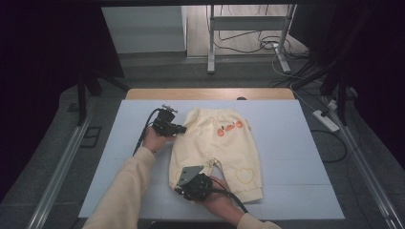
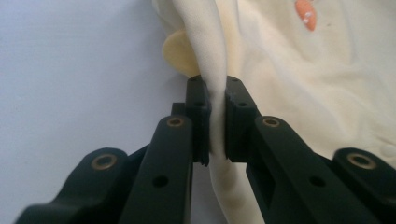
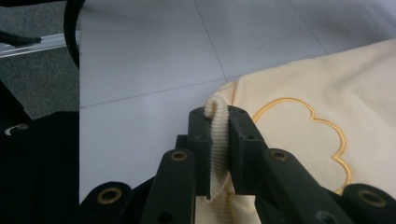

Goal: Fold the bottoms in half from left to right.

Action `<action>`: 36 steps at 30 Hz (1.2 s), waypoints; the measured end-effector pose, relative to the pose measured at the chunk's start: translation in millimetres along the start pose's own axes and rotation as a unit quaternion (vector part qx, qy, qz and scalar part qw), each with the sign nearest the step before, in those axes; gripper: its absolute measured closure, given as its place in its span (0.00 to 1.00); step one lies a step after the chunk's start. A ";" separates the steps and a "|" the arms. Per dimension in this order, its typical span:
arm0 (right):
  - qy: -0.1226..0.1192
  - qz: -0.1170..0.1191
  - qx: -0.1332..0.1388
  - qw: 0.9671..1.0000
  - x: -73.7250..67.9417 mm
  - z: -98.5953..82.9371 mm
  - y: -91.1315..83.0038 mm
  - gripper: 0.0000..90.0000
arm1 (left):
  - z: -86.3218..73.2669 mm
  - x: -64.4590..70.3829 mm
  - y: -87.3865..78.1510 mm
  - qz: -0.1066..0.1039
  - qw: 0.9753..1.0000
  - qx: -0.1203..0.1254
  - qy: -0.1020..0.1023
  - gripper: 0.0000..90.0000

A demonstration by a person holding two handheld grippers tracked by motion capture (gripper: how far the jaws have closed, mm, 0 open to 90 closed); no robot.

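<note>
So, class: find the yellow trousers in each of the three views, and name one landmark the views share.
High view: trousers lie flat mid-table, between both grippers.
Left gripper view: upper right, with a fold pinched in the left gripper.
Right gripper view: right side, with the ribbed cuff pinched in the right gripper.
Shared landmark: the pale board under them.

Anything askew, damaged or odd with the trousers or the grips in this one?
Nothing stands out. The yellow trousers lie flat on the white mat, undamaged. The left gripper pinches the waist edge, and the right gripper pinches a ribbed cuff.
</note>
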State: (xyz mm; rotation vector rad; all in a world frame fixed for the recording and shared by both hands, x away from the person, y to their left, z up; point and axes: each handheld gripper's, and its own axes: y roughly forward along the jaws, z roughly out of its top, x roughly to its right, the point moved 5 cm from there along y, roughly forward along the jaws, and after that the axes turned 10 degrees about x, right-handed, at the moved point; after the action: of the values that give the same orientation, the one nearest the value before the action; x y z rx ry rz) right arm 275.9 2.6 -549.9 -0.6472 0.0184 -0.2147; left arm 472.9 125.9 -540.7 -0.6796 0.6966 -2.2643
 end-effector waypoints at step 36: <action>0.005 0.024 0.049 0.998 -7.6 13.4 -6.5 0.90 | 8.9 12.0 -28.1 -0.024 0.999 0.030 -0.002 0.92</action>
State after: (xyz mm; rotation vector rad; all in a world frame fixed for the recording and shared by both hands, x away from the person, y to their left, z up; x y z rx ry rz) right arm 268.3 7.1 -535.6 -0.5466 0.0322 -0.1720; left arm 458.5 132.7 -513.2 -0.6789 0.6144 -2.3161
